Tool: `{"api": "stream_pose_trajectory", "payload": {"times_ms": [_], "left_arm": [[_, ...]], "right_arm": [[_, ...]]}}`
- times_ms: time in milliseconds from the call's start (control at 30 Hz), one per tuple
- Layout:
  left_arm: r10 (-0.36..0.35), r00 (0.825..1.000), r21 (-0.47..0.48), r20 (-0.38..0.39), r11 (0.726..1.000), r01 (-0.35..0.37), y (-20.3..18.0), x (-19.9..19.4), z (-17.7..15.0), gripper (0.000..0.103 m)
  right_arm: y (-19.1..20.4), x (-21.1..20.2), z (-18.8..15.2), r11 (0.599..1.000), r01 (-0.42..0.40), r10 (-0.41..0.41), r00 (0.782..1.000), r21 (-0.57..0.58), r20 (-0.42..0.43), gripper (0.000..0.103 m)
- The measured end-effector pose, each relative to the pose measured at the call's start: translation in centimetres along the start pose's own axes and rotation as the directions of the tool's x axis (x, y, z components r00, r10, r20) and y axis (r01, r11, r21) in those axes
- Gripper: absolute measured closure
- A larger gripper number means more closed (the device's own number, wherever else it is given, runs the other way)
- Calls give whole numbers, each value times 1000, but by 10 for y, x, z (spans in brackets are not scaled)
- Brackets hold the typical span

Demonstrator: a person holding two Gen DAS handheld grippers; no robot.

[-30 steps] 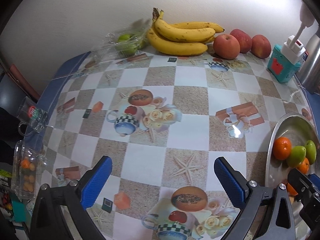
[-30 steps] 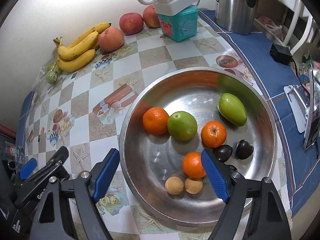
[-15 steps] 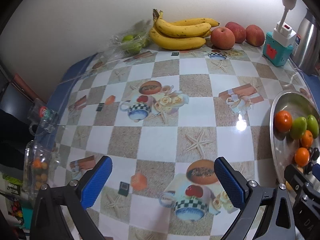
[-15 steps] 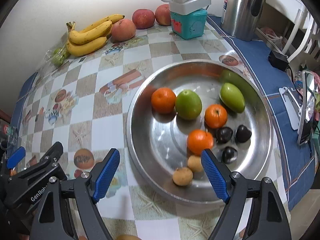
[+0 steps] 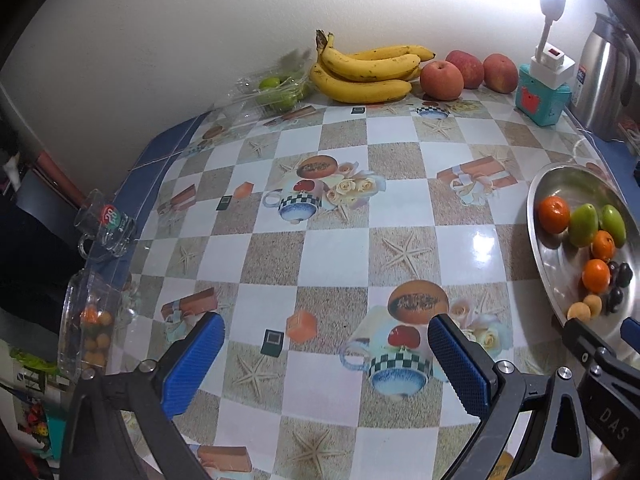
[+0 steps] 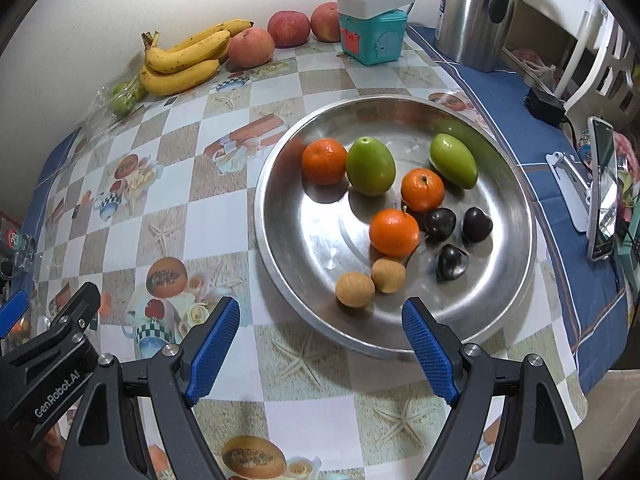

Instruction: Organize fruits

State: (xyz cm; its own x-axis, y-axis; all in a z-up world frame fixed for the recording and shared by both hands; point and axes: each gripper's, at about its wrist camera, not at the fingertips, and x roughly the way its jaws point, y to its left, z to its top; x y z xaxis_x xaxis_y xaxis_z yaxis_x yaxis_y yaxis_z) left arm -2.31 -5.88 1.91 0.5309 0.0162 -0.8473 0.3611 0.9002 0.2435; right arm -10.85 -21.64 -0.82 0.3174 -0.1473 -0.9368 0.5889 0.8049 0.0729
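Both grippers hang empty with jaws wide: the left gripper (image 5: 326,360) over bare bench (image 5: 332,256), the right gripper (image 6: 320,344) at the near rim of the steel bowl (image 6: 516,280). The bowl, centre-right of the right view, holds oranges (image 6: 394,232), green fruits and dark plums. Bananas (image 6: 184,60) and apples (image 6: 289,28) at the upper left seem left to gather.

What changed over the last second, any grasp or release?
No grasp or release. Both grippers pulled back from the table: the left gripper and right gripper stay open and empty, and each view now takes in more. The fruit in the round steel bowl and the yellow banana bunch did not move.
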Motion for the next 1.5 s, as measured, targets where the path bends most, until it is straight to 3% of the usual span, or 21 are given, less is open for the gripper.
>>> {"api": "stream_pose_trajectory", "payload": {"times_ms": [500,1500], "left_arm": [[-20,1000,-36,6,999,20,15,-8,-10,0],[-34,999,-34,-3,999,34,17,-5,-8,0]], "right_arm": [[-3,-15,-9,1000,-1,0,999,12,33,19],[-2,-14,-8,1000,13,-13,1000,1,19,19]]}}
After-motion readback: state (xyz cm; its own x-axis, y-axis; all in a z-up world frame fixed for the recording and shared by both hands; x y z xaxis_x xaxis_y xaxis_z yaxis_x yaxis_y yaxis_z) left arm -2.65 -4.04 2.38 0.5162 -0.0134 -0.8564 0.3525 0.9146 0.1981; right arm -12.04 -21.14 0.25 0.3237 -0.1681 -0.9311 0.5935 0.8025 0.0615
